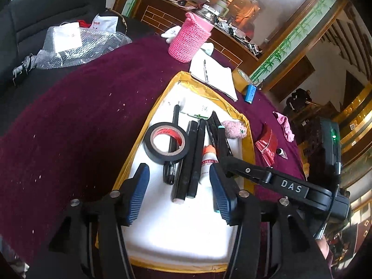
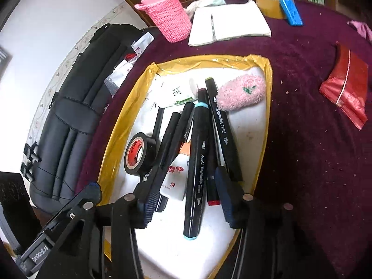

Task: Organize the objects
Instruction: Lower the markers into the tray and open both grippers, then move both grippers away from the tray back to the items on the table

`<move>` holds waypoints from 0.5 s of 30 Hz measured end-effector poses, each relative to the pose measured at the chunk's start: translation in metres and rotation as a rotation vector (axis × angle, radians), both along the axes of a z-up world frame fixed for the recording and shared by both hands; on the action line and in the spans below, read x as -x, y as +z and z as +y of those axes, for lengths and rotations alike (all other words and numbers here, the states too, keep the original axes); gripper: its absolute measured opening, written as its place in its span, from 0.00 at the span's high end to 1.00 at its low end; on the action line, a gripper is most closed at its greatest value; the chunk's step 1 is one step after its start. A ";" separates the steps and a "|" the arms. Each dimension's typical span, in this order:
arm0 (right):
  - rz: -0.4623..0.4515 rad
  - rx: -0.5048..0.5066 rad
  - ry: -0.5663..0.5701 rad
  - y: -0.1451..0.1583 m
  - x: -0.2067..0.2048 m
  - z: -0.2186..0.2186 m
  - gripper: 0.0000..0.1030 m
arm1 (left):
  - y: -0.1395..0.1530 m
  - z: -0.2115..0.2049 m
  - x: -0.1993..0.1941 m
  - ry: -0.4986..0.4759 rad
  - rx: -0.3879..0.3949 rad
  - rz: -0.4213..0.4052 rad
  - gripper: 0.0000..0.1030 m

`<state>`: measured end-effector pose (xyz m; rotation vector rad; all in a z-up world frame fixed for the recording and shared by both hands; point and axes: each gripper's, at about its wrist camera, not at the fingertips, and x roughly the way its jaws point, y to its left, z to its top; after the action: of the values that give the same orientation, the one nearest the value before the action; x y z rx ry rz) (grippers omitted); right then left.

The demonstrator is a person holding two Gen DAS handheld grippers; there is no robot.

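A white tray with a yellow rim (image 1: 148, 121) (image 2: 130, 107) sits on the maroon cloth. In it lie several black markers (image 1: 197, 153) (image 2: 197, 162), a black tape roll with a red core (image 1: 166, 143) (image 2: 139, 154), a white glue bottle with an orange cap (image 1: 208, 160) (image 2: 176, 176), a pink fuzzy object (image 1: 233, 129) (image 2: 240, 91) and a white packet (image 2: 174, 93). My left gripper (image 1: 179, 181) is open above the near ends of the markers. My right gripper (image 2: 186, 186) is open, its fingers on either side of a blue-capped marker and the glue bottle.
Behind the tray stand a pink knitted cup (image 1: 188, 39) (image 2: 169, 16), a white notebook with a pen (image 1: 214, 76) (image 2: 227, 24), a brown tape roll (image 2: 267, 3) and a blue block (image 1: 250, 93) (image 2: 290, 11). A red bag (image 2: 346, 86) lies right. Bubble wrap (image 1: 79, 46) lies far left.
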<state>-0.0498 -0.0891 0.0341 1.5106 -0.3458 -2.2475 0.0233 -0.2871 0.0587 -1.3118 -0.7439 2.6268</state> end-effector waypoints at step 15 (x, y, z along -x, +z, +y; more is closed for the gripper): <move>0.246 -0.129 -0.008 0.042 -0.057 0.020 0.36 | 0.044 0.044 -0.048 0.128 0.343 0.155 0.49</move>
<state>0.0068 -0.0689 0.0759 1.2729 -0.1361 -2.4684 0.0711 -0.2435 0.1031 -1.1432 -0.3780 3.0201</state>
